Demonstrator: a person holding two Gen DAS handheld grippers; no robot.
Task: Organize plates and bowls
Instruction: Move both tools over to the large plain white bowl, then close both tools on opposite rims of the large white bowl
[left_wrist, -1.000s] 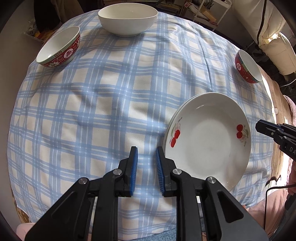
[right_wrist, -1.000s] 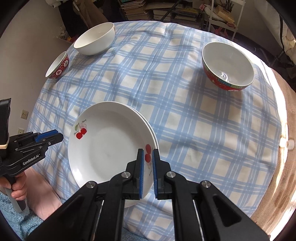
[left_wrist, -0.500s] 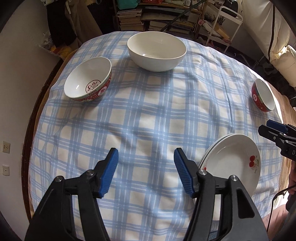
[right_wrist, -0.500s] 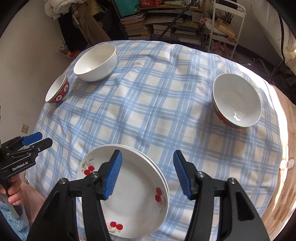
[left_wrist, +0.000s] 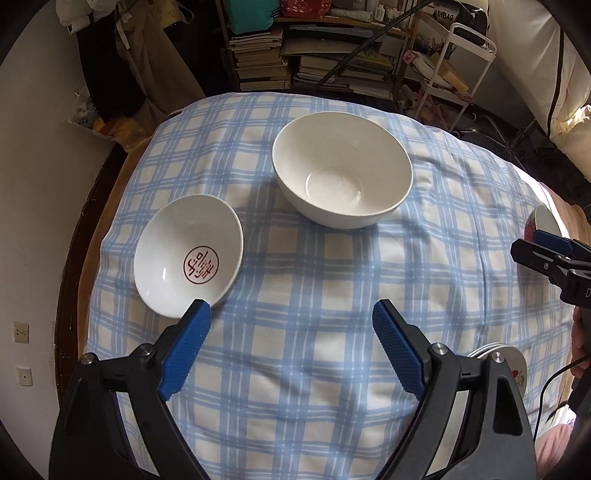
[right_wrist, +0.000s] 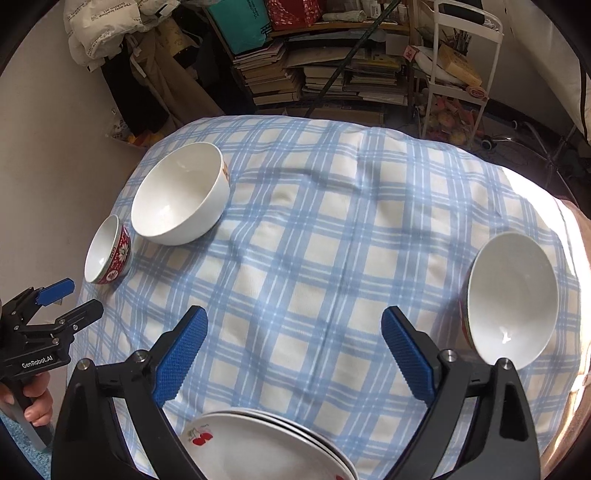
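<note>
Both hand-held grippers hang over a surface (left_wrist: 332, 369) draped in blue-checked cloth, the left hand-held gripper (left_wrist: 291, 317) and the right hand-held gripper (right_wrist: 295, 325) each with jaws opening wide and nothing between them. A stack of cherry-print plates (right_wrist: 266, 443) lies at the near edge below the right one. A large white bowl (left_wrist: 341, 170) and a red-patterned small bowl (left_wrist: 188, 254) stand far left, another red-rimmed bowl (right_wrist: 511, 299) well apart at right.

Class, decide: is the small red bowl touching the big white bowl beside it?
Apart. The left wrist view shows checked cloth between the small red bowl and the big white bowl.
</note>
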